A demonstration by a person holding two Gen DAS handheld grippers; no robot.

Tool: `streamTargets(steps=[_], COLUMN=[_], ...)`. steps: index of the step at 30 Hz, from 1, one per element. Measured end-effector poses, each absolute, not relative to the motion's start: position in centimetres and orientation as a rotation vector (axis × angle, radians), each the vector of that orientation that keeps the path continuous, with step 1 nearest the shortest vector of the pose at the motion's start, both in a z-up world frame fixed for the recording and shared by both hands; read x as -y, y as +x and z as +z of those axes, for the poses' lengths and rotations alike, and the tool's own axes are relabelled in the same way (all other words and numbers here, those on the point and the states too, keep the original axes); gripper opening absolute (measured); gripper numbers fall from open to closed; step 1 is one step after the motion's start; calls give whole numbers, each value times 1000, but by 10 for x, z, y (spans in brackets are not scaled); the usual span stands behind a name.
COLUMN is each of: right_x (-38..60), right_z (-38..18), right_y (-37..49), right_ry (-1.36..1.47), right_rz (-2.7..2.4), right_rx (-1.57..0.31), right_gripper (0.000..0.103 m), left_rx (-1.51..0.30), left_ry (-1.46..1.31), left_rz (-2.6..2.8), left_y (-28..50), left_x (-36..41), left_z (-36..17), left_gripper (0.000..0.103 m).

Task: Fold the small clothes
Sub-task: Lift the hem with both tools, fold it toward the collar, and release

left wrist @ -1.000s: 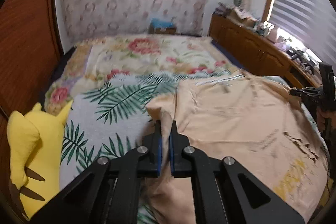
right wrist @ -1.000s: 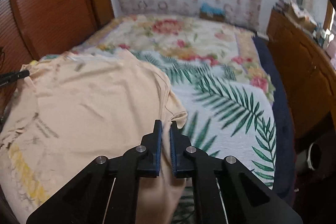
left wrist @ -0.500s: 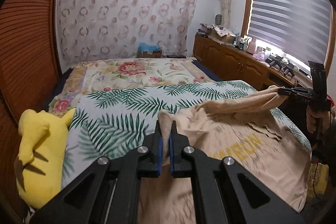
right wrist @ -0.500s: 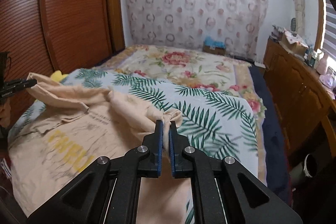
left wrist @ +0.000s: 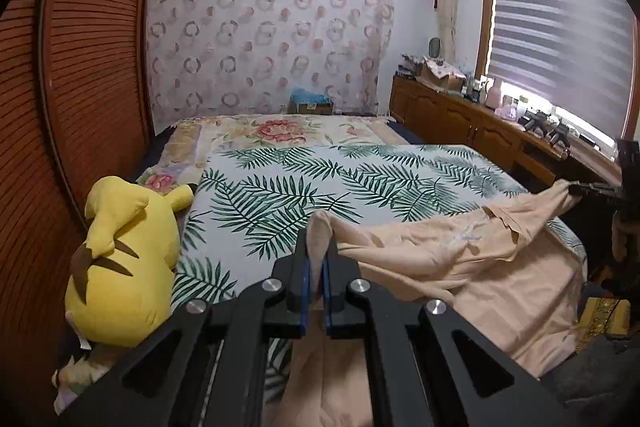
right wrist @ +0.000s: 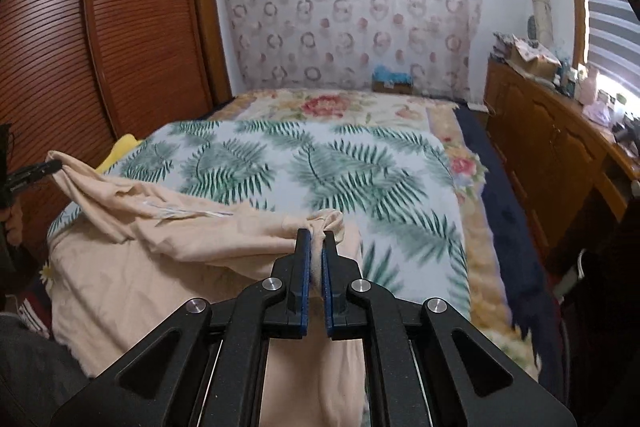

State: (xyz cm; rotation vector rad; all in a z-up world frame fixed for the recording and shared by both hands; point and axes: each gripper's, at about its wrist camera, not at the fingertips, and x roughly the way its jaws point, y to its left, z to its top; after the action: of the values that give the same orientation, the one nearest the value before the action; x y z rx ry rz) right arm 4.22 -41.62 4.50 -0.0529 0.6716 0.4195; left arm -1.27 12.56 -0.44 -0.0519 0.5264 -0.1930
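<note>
1. At the near end of the bed (left wrist: 400, 171), I see the peach shirt (left wrist: 460, 267) stretched between my two grippers, its lower part draped over the near edge.
2. My left gripper (left wrist: 316, 267) has its jaws closed on one bunched corner of the shirt; cloth pokes up past the tips.
3. My right gripper (right wrist: 316, 259) is likewise clamped on the opposite corner, with a knot of fabric just beyond the jaws.
4. The shirt sags between the two grips and rests on the palm-leaf blanket (right wrist: 320, 163).
5. A yellow plush toy (left wrist: 124, 263) lies at the bed's left edge, apart from the shirt.
</note>
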Motion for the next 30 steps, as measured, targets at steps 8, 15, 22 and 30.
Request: streamTargets(steps=[8, 15, 22, 30], right_x=[435, 440, 423, 405], right_z=[42, 30, 22, -10], right_y=[9, 27, 69, 111], right_ry=[-88, -76, -111, -178], right_rz=[393, 328, 328, 355], right_rx=[-748, -763, -747, -834], right_gripper=[3, 22, 53, 57], left_rx=[-564, -681, -818, -917], left_ry=[-58, -47, -36, -18], left_rz=[-192, -181, -220, -218], left_y=[-28, 7, 56, 88], left_x=[-130, -126, -115, -110], left_z=[-3, -28, -63, -84], left_gripper=[18, 24, 24, 24])
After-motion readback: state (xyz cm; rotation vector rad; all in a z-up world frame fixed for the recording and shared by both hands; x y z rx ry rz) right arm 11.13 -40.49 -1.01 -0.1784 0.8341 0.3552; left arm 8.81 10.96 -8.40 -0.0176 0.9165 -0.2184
